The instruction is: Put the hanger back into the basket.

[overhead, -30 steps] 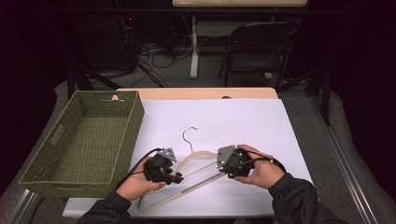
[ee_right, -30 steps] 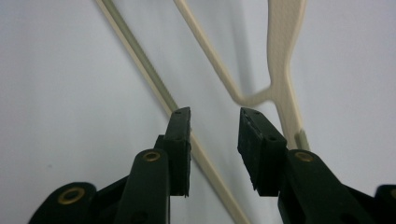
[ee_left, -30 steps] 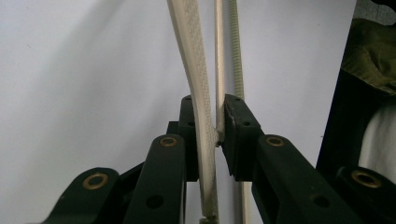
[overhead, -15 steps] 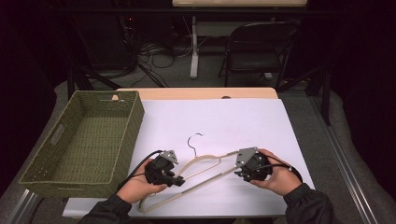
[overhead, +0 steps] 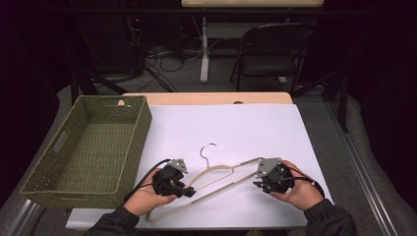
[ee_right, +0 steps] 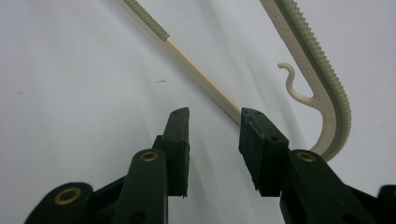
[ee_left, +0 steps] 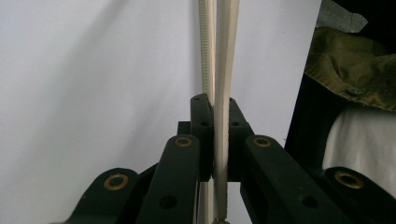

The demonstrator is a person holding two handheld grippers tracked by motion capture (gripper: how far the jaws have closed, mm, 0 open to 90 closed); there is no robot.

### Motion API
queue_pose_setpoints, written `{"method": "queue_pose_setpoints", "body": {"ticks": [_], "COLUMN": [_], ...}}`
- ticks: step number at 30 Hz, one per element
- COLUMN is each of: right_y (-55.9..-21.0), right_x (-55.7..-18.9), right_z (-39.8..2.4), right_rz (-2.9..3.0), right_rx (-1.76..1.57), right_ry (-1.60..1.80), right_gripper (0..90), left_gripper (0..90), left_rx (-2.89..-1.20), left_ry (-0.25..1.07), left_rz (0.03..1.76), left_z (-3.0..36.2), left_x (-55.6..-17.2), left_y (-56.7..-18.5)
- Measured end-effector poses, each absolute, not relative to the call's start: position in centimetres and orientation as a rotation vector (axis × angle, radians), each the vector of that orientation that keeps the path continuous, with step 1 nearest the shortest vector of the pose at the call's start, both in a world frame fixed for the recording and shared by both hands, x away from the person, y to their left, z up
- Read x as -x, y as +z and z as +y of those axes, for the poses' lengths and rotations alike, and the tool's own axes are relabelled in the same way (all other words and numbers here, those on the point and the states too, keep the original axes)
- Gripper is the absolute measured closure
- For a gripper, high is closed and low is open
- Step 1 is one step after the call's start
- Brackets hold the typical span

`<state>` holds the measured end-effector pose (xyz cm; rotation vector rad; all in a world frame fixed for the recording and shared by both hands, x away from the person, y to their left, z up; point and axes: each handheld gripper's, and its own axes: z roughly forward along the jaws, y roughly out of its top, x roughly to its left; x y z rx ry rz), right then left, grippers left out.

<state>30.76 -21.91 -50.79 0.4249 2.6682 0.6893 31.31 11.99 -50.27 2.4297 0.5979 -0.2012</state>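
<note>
High view: a cream clothes hanger (overhead: 211, 179) lies on the white table cover (overhead: 255, 128), near the person's edge, with its dark wire hook (overhead: 207, 149) pointing away from the person. A green woven basket (overhead: 83, 147) stands just beside it to the left. The left gripper (overhead: 189, 192) is pinched on the hanger's lower bar; in the left gripper view its pads press flat against the bar (ee_left: 223, 93) from both sides. The right gripper (ee_right: 212, 140) sits at the hanger's right end with its jaws spread and nothing between them, the bar passing just behind the right pad. To take a second hold, it should probably centre the bar between the pads before pressing them together, keeping off the ribbed shoulder (ee_right: 327, 84), where a grip might seat unevenly.
</note>
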Motion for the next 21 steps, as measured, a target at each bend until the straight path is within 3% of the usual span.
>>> {"method": "queue_pose_setpoints", "body": {"ticks": [10,21], "right_y": [-50.3,-50.6], "right_x": [-30.7,-30.7], "right_z": [-22.4,-22.6], "right_rz": [2.662,2.650], "right_rx": [-0.445,-0.470], "right_ry": [0.663,0.709], "right_gripper": [62.7,62.2], "left_gripper": [87.3,87.3], "left_rx": [-2.361,-2.275], "left_ry": [-0.131,-0.015], "left_rz": [0.645,0.738], "left_z": [13.7,18.1], "left_x": [-31.1,-30.3], "left_y": [-48.0,-43.2]}}
